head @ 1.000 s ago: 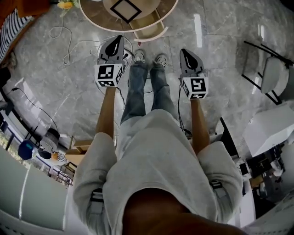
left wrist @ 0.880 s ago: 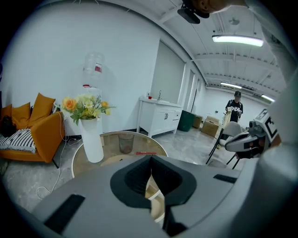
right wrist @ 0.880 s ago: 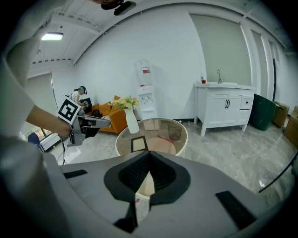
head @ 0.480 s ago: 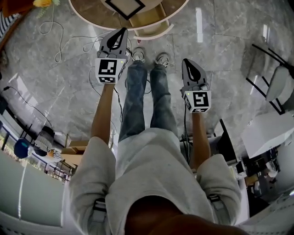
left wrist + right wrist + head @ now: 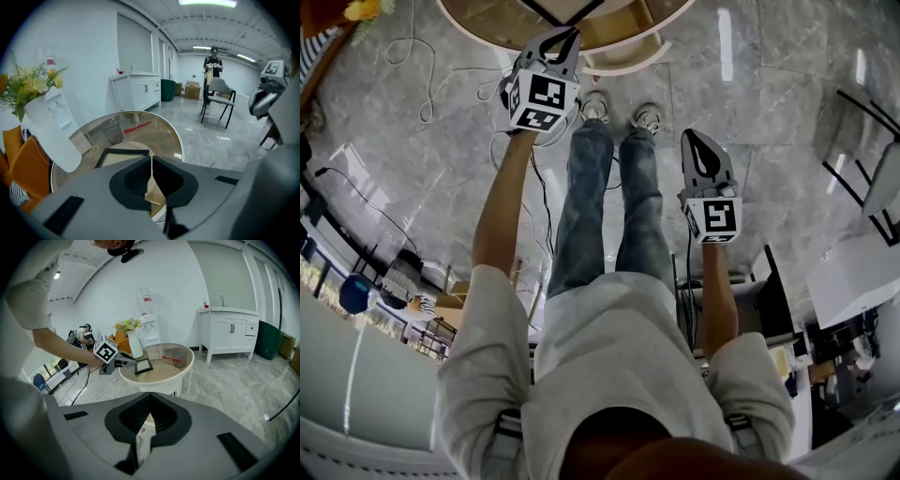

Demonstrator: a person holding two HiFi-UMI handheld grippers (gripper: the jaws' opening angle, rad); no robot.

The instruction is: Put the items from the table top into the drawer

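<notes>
Black frame (image 5: 123, 158) lies flat on the round glass-topped desk (image 5: 179, 140), with a red stick (image 5: 138, 127) beyond it. Frame looks stiff and light, possibly glazed: pinch an edge rail, not the face. Stick, maybe a pen, may roll. Both pressed together, empty: left hand-held gripper (image 5: 151, 161) at the desk rim, right hand-held gripper (image 5: 149, 405) well back.

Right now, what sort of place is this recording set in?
Probably an office break area or open workroom: a water dispenser, a white sink cabinet, and a round glass-topped table on a polished stone-look floor.
</notes>
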